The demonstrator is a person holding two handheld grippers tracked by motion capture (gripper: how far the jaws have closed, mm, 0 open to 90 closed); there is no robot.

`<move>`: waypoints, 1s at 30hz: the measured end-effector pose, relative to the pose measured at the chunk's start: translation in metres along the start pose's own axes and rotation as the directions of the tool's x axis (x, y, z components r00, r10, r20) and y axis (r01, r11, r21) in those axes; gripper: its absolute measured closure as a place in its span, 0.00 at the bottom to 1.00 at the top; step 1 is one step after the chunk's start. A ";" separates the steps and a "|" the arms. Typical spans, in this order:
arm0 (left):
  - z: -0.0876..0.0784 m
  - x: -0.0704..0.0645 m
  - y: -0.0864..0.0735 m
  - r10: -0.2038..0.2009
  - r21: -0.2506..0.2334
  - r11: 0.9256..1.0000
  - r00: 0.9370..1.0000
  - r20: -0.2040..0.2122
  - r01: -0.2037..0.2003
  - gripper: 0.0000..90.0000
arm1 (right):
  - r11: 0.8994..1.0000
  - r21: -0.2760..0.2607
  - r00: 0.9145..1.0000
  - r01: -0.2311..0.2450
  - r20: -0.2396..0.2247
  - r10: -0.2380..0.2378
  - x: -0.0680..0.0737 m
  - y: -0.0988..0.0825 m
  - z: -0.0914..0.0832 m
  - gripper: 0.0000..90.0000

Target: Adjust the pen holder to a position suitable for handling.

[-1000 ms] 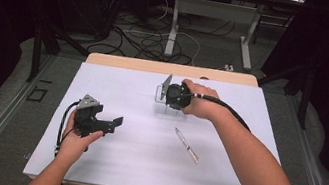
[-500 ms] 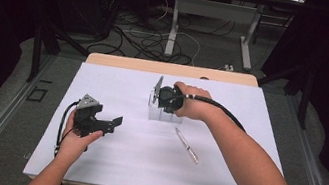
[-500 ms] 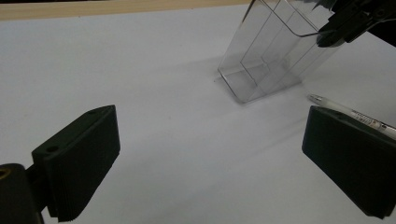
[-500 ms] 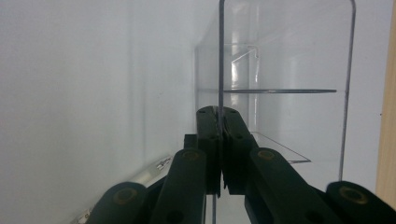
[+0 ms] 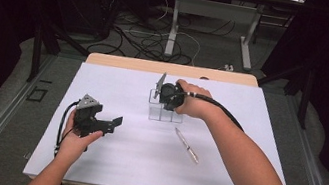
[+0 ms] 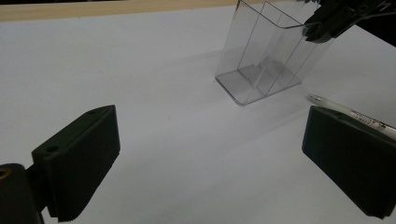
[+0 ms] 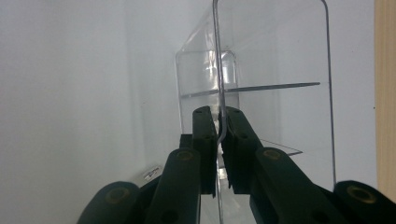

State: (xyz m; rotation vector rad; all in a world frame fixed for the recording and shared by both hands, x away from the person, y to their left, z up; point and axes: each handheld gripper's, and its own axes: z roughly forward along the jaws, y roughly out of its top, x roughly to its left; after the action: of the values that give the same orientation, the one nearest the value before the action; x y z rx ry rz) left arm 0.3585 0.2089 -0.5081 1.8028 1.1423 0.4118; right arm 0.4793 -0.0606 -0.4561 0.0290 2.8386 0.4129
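While I watched, right gripper clamped the clear organizer wall.
Jaws had just eased slightly, wall between them; left gripper gaped apart, well short.

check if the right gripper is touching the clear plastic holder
Touching. In the right gripper view the right gripper has both jaws set against one wall of the clear plastic holder, the thin wall pinched between them.

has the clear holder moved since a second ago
Yes. The clear holder, pinched by the right gripper, has shifted left and nearer the person, judged against the table's wooden far edge.
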 end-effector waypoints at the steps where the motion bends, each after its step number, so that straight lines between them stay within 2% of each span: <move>1: 0.000 0.000 0.000 -0.001 0.002 1.000 1.000 -0.001 0.001 0.05 | 1.000 -0.007 1.000 0.000 0.005 0.000 0.000 0.000 0.001 0.94; 8: 0.000 0.000 0.000 -0.002 0.002 1.000 1.000 -0.002 0.002 0.05 | 1.000 0.004 1.000 -0.011 0.017 0.011 0.002 0.000 0.000 0.92; 15: 0.000 0.000 0.000 -0.002 0.002 1.000 1.000 -0.003 0.002 0.05 | 0.999 -0.024 0.999 -0.023 0.038 0.024 0.004 0.001 -0.008 0.83; 20: 0.000 0.000 0.000 -0.003 0.000 1.000 1.000 -0.003 0.003 0.05 | 0.996 -0.039 0.995 -0.078 0.063 0.080 0.006 -0.001 -0.016 0.72; 22: 0.000 0.001 -0.001 -0.001 0.002 1.000 1.000 -0.005 0.001 0.05 | 0.996 -0.051 0.994 -0.071 0.083 0.075 0.006 -0.002 -0.019 0.66; 24: 0.000 0.001 0.000 -0.001 0.006 1.000 1.000 -0.005 0.001 0.05 | 0.994 -0.061 0.991 -0.087 0.095 0.093 0.006 -0.003 -0.022 0.66; 26: 0.000 0.000 -0.001 -0.002 0.005 1.000 1.000 -0.005 0.002 0.05 | 0.988 -0.103 0.988 -0.116 0.089 0.125 0.006 -0.005 -0.024 0.63; 27: 0.000 0.000 -0.001 -0.002 0.004 1.000 1.000 -0.005 0.002 0.05 | 0.985 -0.115 0.985 -0.128 0.100 0.140 0.007 -0.006 -0.026 0.63; 30: 0.000 0.000 0.000 -0.002 0.002 1.000 1.000 -0.006 0.002 0.05 | 0.974 -0.129 0.974 -0.185 0.105 0.199 0.009 -0.010 -0.029 0.58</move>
State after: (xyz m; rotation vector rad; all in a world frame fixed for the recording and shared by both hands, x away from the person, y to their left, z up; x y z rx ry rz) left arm 0.3587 0.2092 -0.5086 1.8033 1.1491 0.4146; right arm 0.4630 -0.0777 -0.4345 0.2967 2.6993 0.5991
